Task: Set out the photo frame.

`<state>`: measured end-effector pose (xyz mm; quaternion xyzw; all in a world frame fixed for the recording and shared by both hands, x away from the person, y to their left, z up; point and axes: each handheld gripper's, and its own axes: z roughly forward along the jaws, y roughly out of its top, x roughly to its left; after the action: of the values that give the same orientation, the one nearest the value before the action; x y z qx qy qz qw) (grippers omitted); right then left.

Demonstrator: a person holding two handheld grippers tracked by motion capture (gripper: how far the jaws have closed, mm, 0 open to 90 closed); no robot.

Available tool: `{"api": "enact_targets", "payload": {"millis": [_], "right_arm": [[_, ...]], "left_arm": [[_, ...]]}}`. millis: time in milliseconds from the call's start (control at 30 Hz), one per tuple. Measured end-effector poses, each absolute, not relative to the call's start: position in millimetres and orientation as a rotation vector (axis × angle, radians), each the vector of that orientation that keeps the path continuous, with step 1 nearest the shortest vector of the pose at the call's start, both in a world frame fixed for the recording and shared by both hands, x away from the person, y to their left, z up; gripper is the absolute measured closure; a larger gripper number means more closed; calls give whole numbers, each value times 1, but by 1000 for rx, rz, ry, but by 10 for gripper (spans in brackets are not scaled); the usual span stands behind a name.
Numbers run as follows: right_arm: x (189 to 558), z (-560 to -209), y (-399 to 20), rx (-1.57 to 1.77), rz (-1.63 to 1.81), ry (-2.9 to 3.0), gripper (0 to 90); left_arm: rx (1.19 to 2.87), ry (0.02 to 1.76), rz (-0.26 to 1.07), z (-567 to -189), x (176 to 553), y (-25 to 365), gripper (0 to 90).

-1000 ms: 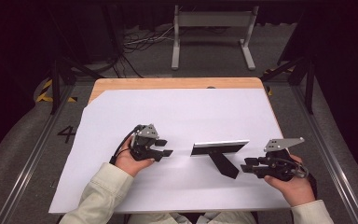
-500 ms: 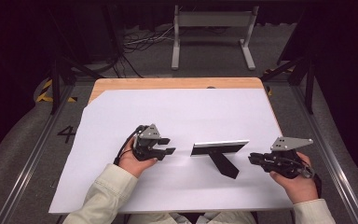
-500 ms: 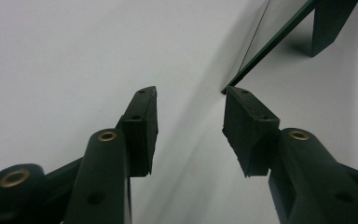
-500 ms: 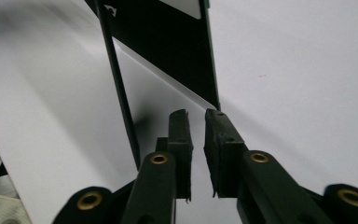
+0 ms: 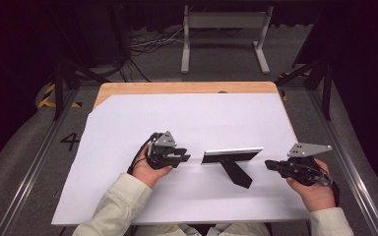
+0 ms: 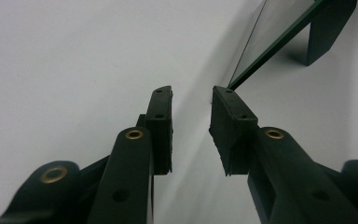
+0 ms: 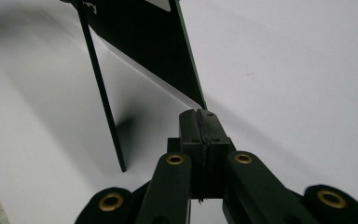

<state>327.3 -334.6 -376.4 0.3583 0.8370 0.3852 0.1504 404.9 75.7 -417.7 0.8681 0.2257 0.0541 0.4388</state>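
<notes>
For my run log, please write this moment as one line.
left gripper: open, jaws just closing, nothing between | right gripper: shut, empty | picture frame: upright between grippers, untouched | surface: white sheet

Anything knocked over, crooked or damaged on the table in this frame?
Nothing stands out. The picture frame stands upright on its rear stand on the white sheet, between the left gripper and right gripper; neither touches it.

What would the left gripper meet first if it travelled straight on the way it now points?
Probably the left end of the black upright picture frame: the left gripper, jaws open, points at that edge across the white table sheet, though depth is uncertain.
</notes>
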Motion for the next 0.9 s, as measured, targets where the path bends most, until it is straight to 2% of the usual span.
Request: {"api": "enact_targets", "payload": {"millis": [300, 500, 900], "right_arm": [[330, -379, -334, 1040, 1102, 2414, 899], [330, -379, -338, 1050, 1108, 2401, 899], [327, -379, -343, 1061, 1119, 2384, 900]], "left_arm": [[2151, 568, 104, -421, 409, 63, 759], [2179, 563, 85, -426, 413, 48, 855], [2222, 549, 72, -435, 417, 23, 900]]}}
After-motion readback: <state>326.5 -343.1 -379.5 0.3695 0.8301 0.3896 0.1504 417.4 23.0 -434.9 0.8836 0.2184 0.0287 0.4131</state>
